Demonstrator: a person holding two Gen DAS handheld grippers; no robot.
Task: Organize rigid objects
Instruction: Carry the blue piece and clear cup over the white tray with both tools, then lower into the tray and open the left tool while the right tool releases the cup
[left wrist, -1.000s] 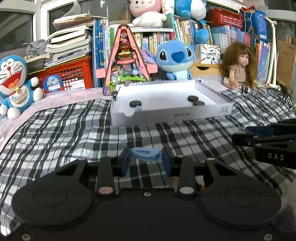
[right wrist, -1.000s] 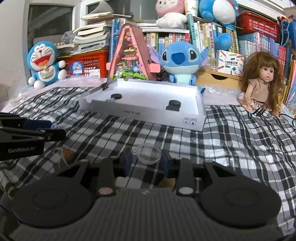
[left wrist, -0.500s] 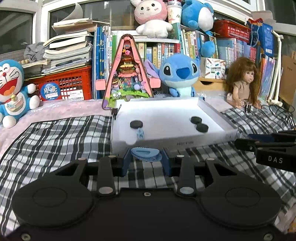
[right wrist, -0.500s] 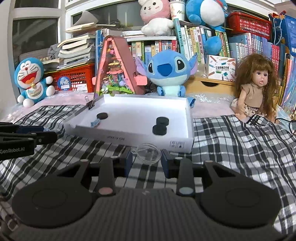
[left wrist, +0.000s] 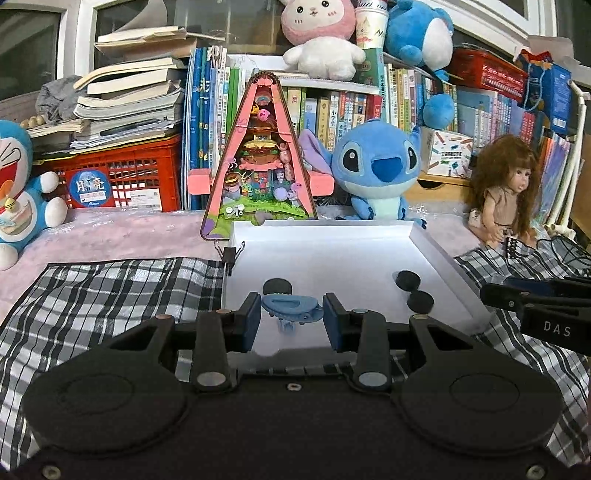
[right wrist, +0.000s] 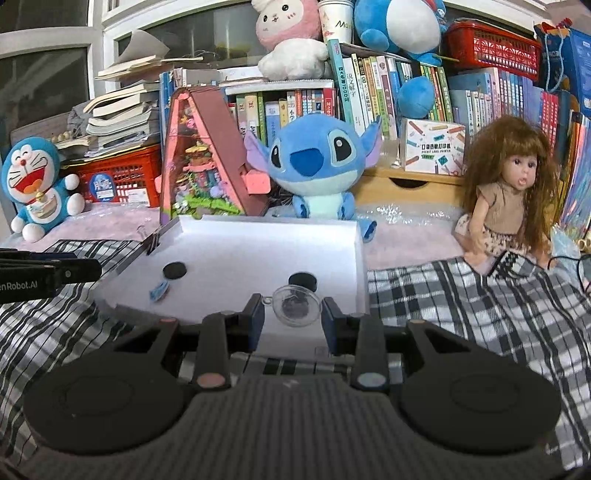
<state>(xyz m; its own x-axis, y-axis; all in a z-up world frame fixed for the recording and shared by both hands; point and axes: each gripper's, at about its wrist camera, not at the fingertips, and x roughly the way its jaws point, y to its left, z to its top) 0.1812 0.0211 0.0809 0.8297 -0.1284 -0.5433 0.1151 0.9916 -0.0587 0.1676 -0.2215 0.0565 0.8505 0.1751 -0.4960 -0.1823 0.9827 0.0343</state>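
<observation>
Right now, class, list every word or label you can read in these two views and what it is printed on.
"DAS": on the right claw.
"enRobot.AI", start cut off: on the left claw.
"POCKET LABEL PRINTER": white box on the shelf.
Book spines, paper cup, crate sticker, tray label: too small or blurred.

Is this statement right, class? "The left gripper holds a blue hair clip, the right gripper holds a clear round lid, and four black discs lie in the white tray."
One detail is wrong. The white tray holds three black discs, not four, as the left wrist view shows. The rest stands: the left gripper holds the blue hair clip, and the right gripper holds the clear round lid.
</observation>
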